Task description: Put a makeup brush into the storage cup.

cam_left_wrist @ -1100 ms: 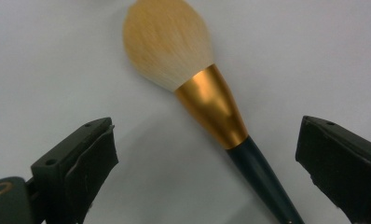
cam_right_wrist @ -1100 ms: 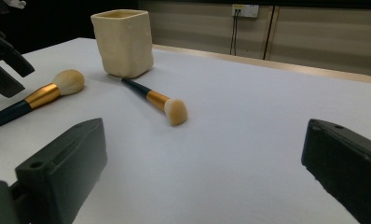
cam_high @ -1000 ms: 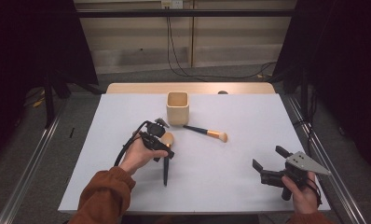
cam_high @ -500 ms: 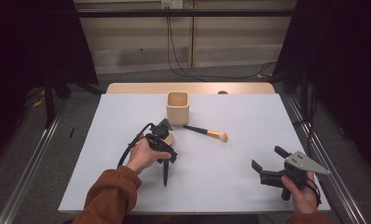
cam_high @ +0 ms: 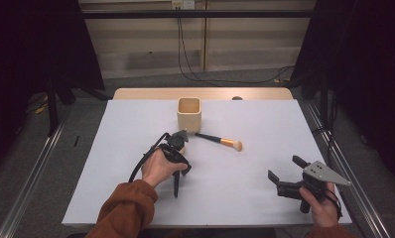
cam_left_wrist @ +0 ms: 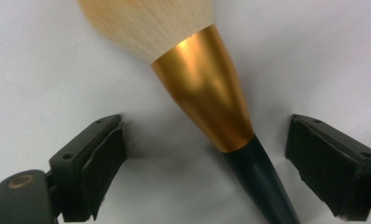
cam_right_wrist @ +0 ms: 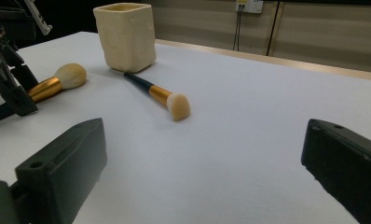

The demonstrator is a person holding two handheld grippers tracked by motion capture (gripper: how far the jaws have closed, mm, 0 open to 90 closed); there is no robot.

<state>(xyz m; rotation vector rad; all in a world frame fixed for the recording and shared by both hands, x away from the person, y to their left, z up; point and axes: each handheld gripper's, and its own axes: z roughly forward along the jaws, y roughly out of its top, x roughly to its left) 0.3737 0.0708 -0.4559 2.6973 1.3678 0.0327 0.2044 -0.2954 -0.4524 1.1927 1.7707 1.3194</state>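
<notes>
High view: the white-covered desk point(cam_high: 245, 193) carries a cream square ceramic cup point(cam_high: 189, 113) standing upright toward 12 o'clock of centre, and a slim black-handled makeup brush with a gold ferrule and flat tan head point(cam_high: 219, 141) lying just beside the cup's base at its 4 o'clock, head pointing to 4 o'clock. The left tongs point(cam_high: 176, 140) are held low at the cup's 7 o'clock, tipped downward over a second brush, whose dark handle runs out from under the hand toward 6 o'clock. The right tongs point(cam_high: 283, 174) are held well apart at 4 o'clock of the desk, over bare surface, judged to be standing by. Left gripper view: a large powder brush with fluffy cream bristles, wide gold ferrule and black handle point(cam_left_wrist: 207, 93) lies flat on the desk between the jaws, ferrule centred. The jaws have just been closing, yet clear gaps remain on both sides, so nothing is gripped; the straddle suggests a pick-up at the ferrule. Right gripper view: the right tongs point(cam_right_wrist: 207, 172) stand wide with nothing between them, facing the cup point(cam_right_wrist: 125, 35), the slim brush point(cam_right_wrist: 160, 97) and the powder brush point(cam_right_wrist: 58, 81) at 10 o'clock.
</notes>
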